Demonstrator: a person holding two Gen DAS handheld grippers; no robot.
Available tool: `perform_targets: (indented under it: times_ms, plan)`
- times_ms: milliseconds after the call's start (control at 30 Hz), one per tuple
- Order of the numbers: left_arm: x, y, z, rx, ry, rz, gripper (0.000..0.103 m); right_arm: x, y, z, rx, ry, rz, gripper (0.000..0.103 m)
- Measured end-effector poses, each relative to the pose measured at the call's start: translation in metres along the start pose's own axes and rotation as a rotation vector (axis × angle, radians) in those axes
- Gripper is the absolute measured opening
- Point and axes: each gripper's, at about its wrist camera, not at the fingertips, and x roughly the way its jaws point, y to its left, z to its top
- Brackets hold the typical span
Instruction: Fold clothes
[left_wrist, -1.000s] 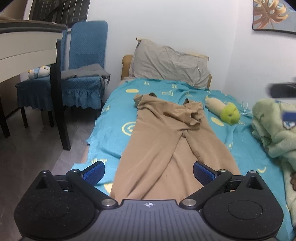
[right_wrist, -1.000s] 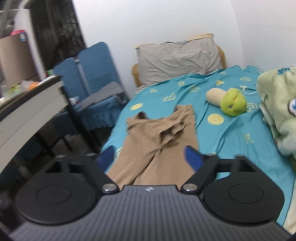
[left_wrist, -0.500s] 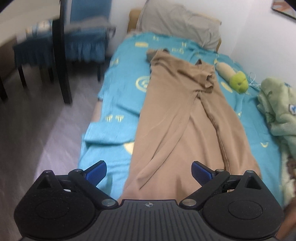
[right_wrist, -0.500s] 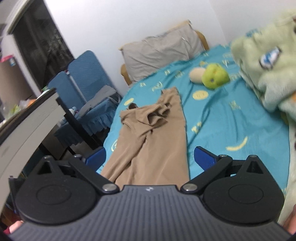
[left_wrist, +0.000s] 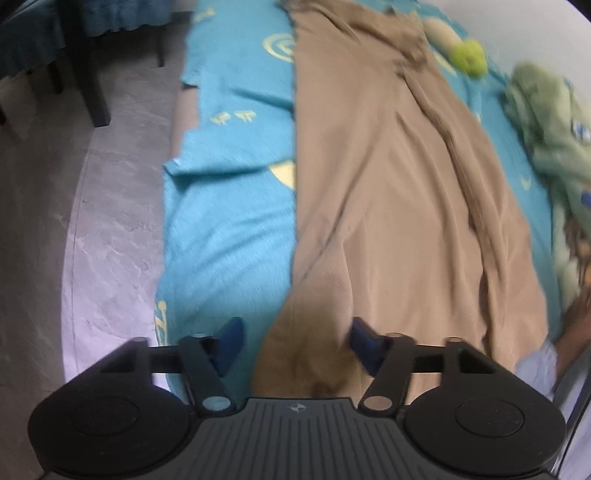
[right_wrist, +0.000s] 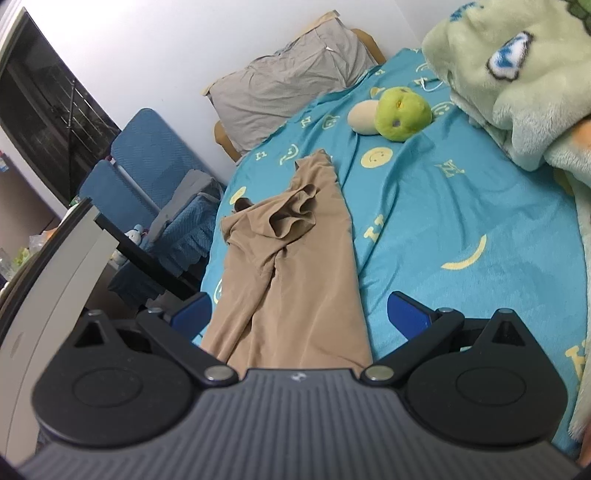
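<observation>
Lower than half a second ago, the left gripper (left_wrist: 295, 341) now has its jaws spread open around the near hem of the long tan trousers (left_wrist: 399, 192). Beside it, the right gripper (right_wrist: 297, 310), jaws also open and holding nothing, hovers above the trousers, which lie lengthwise on the turquoise smiley-print bedsheet (right_wrist: 436, 206) near a green plush toy (right_wrist: 402, 114).
</observation>
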Motion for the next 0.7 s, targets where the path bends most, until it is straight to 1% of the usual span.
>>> perform_targets:
  times_ms: [33, 67, 100, 133, 233, 267, 400, 500, 567, 633, 700]
  plan:
    - [0.0, -0.007, -0.001, 0.033, 0.002, 0.019, 0.034, 0.001, 0.0, 0.0, 0.0, 0.005, -0.002, 0.103]
    - [-0.002, -0.014, -0.002, 0.07, -0.005, 0.048, 0.018, 0.001, -0.001, -0.001, -0.001, 0.009, -0.007, 0.103]
    - [-0.006, -0.022, -0.003, 0.109, -0.015, 0.08, 0.009, 0.002, -0.002, -0.002, 0.0, 0.013, -0.013, 0.103]
    - [-0.011, -0.03, -0.005, 0.152, -0.031, 0.117, 0.006, 0.003, -0.003, -0.002, 0.002, 0.016, -0.019, 0.103]
    - [-0.033, -0.061, -0.012, 0.291, -0.086, 0.19, 0.004, 0.005, -0.006, -0.003, 0.011, 0.032, -0.038, 0.103]
    - [-0.042, -0.073, -0.014, 0.33, -0.105, 0.201, 0.004, 0.006, -0.008, -0.004, 0.016, 0.038, -0.042, 0.103]
    - [-0.076, -0.118, -0.023, 0.431, -0.181, 0.185, 0.003, 0.007, -0.012, -0.005, 0.031, 0.051, -0.056, 0.103]
    - [-0.083, -0.151, -0.027, 0.473, -0.205, 0.138, 0.002, 0.007, -0.013, -0.006, 0.033, 0.05, -0.061, 0.103]
    - [-0.079, -0.171, -0.029, 0.491, -0.205, 0.098, 0.002, 0.008, -0.015, -0.006, 0.037, 0.059, -0.064, 0.103]
    - [-0.069, -0.186, -0.03, 0.498, -0.193, 0.068, 0.001, 0.01, -0.018, -0.007, 0.044, 0.074, -0.066, 0.103]
    - [-0.048, -0.192, -0.031, 0.466, -0.161, 0.034, 0.001, 0.013, -0.02, -0.008, 0.043, 0.095, -0.072, 0.103]
